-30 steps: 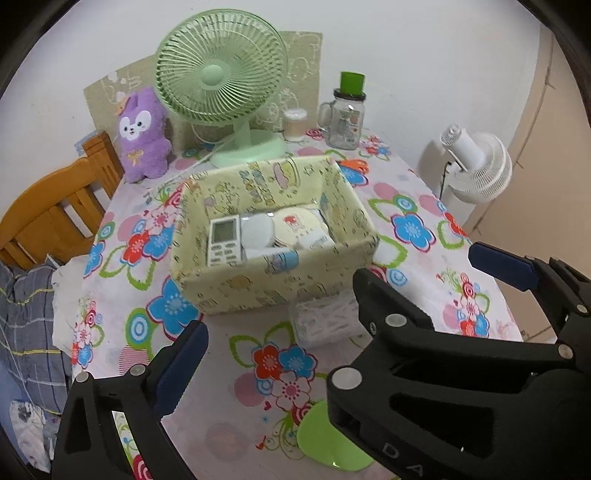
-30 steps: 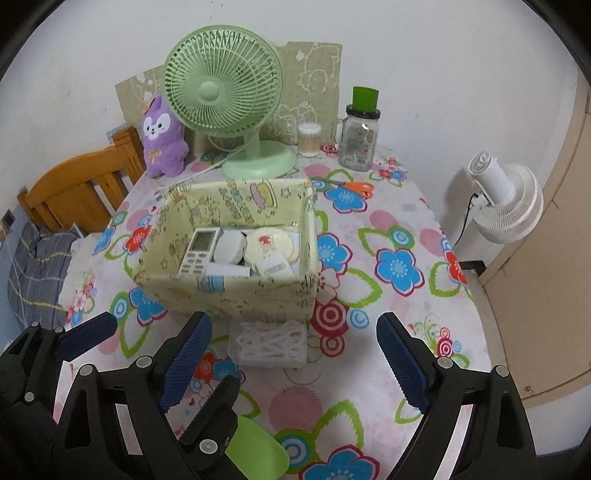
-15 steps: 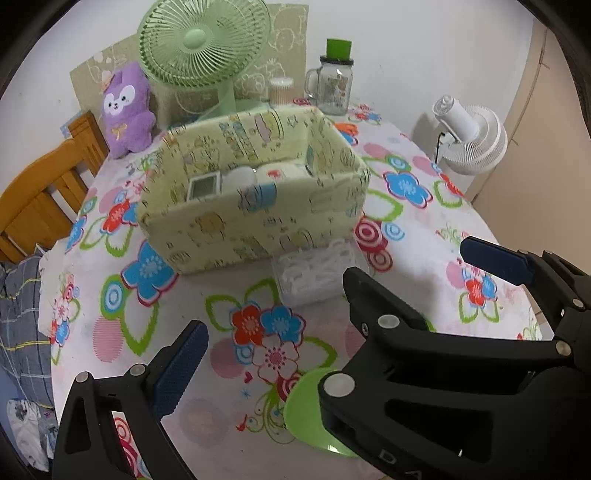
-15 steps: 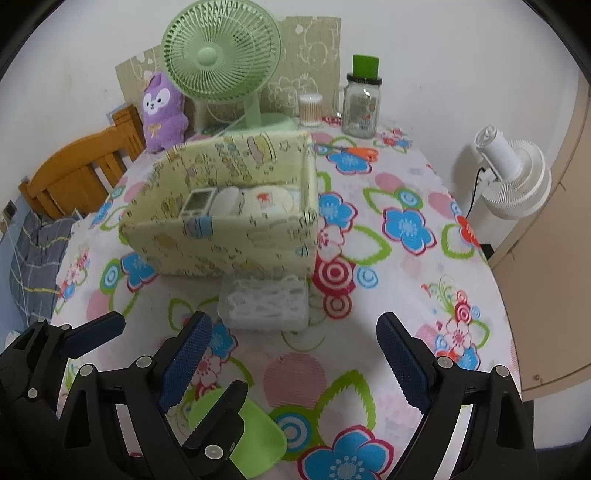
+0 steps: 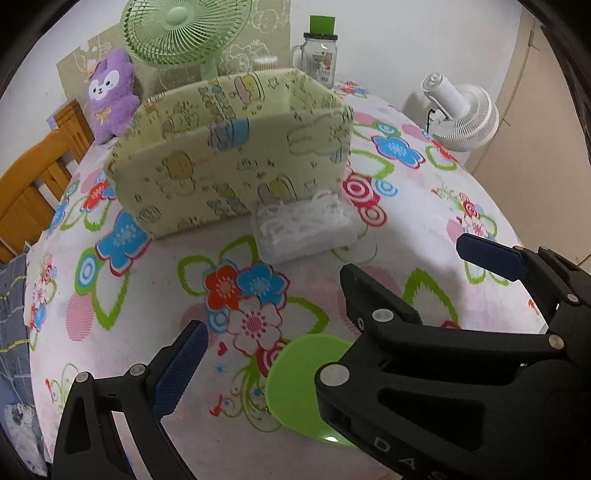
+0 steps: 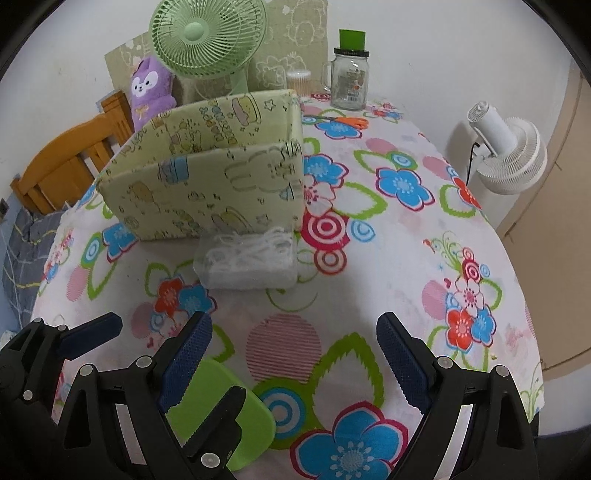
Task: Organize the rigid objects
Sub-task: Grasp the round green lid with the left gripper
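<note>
A flat light-green lid (image 5: 303,376) (image 6: 221,384) lies on the flowered tablecloth at the near edge. My left gripper (image 5: 291,343) hovers open over it, one blue pad to its left; the other finger is hidden in the left wrist view and shows in the right wrist view resting above the lid. My right gripper (image 6: 293,325) (image 5: 406,258) stands open just right of the lid, nothing between its pads. Beyond both, a clear plastic box of white pieces (image 5: 306,229) (image 6: 247,258) sits against a yellow patterned storage box (image 5: 229,166) (image 6: 207,184), whose contents the near wall hides.
A green desk fan (image 6: 207,33), a purple plush (image 5: 110,92), a swab pot and a glass jar with a green cap (image 6: 349,77) line the wall. Orange scissors (image 6: 343,120) lie near the jar. A wooden chair (image 5: 33,177) stands left, a white floor fan (image 6: 506,155) right.
Both grippers have sunk toward the table and come a little closer to the boxes. The storage box's contents have dropped out of sight behind its near wall. Both jaws stay as wide as before.
</note>
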The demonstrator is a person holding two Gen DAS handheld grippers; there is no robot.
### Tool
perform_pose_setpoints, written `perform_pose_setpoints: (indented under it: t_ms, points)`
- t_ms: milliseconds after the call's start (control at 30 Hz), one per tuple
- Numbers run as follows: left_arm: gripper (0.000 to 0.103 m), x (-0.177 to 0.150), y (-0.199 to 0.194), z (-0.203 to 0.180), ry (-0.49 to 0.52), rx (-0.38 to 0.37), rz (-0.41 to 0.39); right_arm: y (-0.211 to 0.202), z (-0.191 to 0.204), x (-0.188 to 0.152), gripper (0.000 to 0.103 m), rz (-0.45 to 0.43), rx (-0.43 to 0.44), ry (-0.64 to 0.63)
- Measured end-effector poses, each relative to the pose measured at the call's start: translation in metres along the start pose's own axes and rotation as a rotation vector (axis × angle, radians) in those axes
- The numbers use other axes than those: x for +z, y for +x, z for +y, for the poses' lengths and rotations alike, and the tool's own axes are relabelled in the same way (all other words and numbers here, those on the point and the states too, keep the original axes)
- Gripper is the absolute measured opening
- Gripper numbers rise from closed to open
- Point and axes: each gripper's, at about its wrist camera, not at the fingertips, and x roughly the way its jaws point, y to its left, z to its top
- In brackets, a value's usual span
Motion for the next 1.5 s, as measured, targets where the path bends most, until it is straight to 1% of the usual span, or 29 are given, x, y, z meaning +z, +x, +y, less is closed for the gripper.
perform_pose_setpoints:
  t_ms: [233, 400, 467, 733, 833, 900, 1067, 1167, 1200, 1233, 1333, 1500]
  points:
    - [0.101, -0.019, 0.010, -0.007, 0.029, -0.010, -0.006, 0.005, -0.002, -0.021, 0.093, -0.009, -0.018, -0.012]
    - [0.101, -0.030, 0.011, -0.015, 0.089, -0.025, -0.048, 0.005, -0.007, -0.035, 0.093, -0.016, -0.031, -0.002]
    - [0.101, -0.033, 0.013, -0.016, 0.102, -0.033, -0.052, 0.007, -0.008, -0.039, 0.093, -0.010, -0.033, 0.007]
    - [0.101, -0.040, 0.021, -0.019, 0.137, -0.062, -0.059, 0.013, -0.012, -0.052, 0.093, 0.004, -0.042, 0.044]
    - [0.101, -0.042, 0.024, -0.020, 0.150, -0.070, -0.054, 0.014, -0.013, -0.054, 0.093, -0.001, -0.070, 0.048]
    - [0.101, -0.042, 0.027, -0.021, 0.146, -0.072, -0.046, 0.014, -0.014, -0.055, 0.093, -0.006, -0.079, 0.043]
    - [0.102, -0.045, 0.027, -0.022, 0.140, -0.073, -0.065, 0.012, -0.016, -0.055, 0.093, -0.012, -0.114, 0.043]
    - [0.102, -0.045, 0.027, -0.024, 0.148, -0.060, -0.064, 0.016, -0.020, -0.055, 0.093, 0.008, -0.131, 0.058]
    - [0.100, -0.044, 0.027, -0.023, 0.142, -0.059, -0.060, 0.017, -0.021, -0.056, 0.093, 0.014, -0.136, 0.062]
    - [0.097, -0.044, 0.026, -0.022, 0.133, -0.054, -0.060, 0.018, -0.022, -0.055, 0.093, 0.017, -0.137, 0.065]
    - [0.097, -0.043, 0.026, -0.020, 0.123, -0.049, -0.051, 0.018, -0.021, -0.054, 0.093, 0.016, -0.135, 0.064]
    - [0.097, -0.037, 0.026, -0.010, 0.077, -0.036, -0.036, 0.019, -0.011, -0.045, 0.093, 0.001, -0.108, 0.044]
